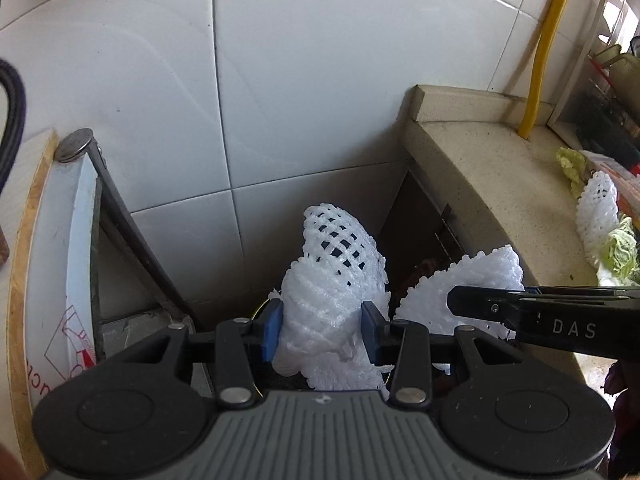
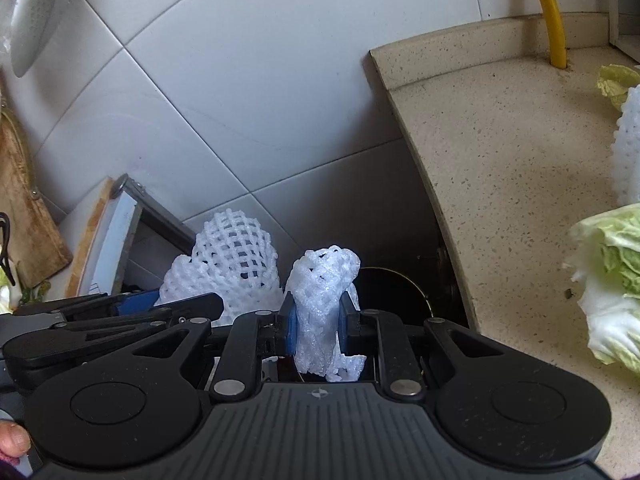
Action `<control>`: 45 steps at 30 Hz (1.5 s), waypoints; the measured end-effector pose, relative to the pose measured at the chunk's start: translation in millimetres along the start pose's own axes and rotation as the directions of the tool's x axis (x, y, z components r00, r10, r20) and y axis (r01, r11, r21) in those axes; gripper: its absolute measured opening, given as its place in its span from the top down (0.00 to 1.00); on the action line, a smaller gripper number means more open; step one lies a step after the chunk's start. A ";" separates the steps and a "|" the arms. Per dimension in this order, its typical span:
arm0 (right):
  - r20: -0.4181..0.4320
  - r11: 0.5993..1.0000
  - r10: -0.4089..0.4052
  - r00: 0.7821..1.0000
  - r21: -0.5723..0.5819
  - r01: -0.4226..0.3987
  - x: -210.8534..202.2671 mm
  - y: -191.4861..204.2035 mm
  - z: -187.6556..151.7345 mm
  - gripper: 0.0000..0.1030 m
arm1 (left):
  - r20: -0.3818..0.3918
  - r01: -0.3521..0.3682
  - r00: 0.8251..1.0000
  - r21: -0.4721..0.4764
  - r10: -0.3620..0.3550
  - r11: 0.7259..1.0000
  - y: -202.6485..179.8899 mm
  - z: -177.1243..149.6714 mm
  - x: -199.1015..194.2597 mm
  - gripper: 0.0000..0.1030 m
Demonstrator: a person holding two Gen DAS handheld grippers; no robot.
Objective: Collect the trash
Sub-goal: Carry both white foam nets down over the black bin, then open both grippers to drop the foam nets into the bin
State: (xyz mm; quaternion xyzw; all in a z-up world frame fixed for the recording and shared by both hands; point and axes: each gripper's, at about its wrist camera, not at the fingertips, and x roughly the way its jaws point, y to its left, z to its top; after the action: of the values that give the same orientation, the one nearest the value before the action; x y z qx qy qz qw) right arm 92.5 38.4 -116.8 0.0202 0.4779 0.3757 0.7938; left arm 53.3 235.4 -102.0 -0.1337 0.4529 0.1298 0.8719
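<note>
My left gripper [image 1: 321, 328] is shut on a white foam fruit net [image 1: 336, 264], squeezed between its blue pads, in the gap between the tiled wall and the counter's end. The right gripper [image 2: 318, 324] is shut on a second, crumpled foam net [image 2: 324, 280]. The two grippers hang side by side: the right one [image 1: 480, 304] shows at the right of the left wrist view with its net [image 1: 460, 292], and the left one [image 2: 180, 304] shows at the left of the right wrist view with its net [image 2: 232, 256]. Below them lies a dark round bin opening [image 2: 388, 292].
A beige speckled counter [image 2: 520, 180] runs along the right, with a yellow pipe [image 2: 554, 20], cabbage leaves [image 2: 612, 280] and another foam net [image 2: 628, 140] on it. A white board [image 1: 76, 260] leans at the left by the tiled wall [image 1: 300, 80]. A wooden board [image 2: 24, 200] stands further left.
</note>
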 end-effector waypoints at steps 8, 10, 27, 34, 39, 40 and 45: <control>-0.041 0.999 -0.034 0.999 -0.001 0.034 29.0 4.5 1.4 0.76 | -0.032 -0.037 0.999 0.040 0.038 0.999 0.7 4.2 19.7 0.65; -0.048 0.999 -0.040 0.998 -0.005 0.040 32.6 4.2 1.9 0.76 | -0.042 -0.043 0.998 0.041 0.044 0.998 2.7 5.3 23.9 0.65; -0.080 0.998 -0.066 0.995 0.011 0.067 56.8 3.8 10.1 0.70 | -0.080 -0.065 0.994 0.086 0.072 0.994 3.7 13.7 46.0 0.62; -0.084 0.997 -0.074 0.994 0.029 0.077 59.3 1.2 11.1 0.53 | -0.090 -0.060 0.994 0.087 0.068 0.994 5.1 15.5 52.8 0.53; -0.083 0.995 -0.067 0.994 0.066 0.073 60.0 -5.8 12.8 0.48 | -0.093 -0.064 0.993 0.072 0.070 0.995 8.6 17.2 55.5 0.45; -0.082 0.995 -0.067 0.994 0.073 0.073 59.8 -6.9 13.1 0.48 | -0.094 -0.066 0.993 0.074 0.073 0.995 8.7 17.7 55.9 0.43; -0.077 0.995 -0.069 0.995 0.072 0.075 58.2 -7.5 13.6 0.48 | -0.095 -0.072 0.992 0.069 0.079 0.995 10.1 19.3 55.5 0.39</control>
State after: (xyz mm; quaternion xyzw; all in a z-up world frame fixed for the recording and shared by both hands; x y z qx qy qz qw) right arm 122.6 73.3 -155.5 0.0187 0.5213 0.3291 0.7872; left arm 95.2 257.4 -138.2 -0.0938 0.5036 0.1410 0.8472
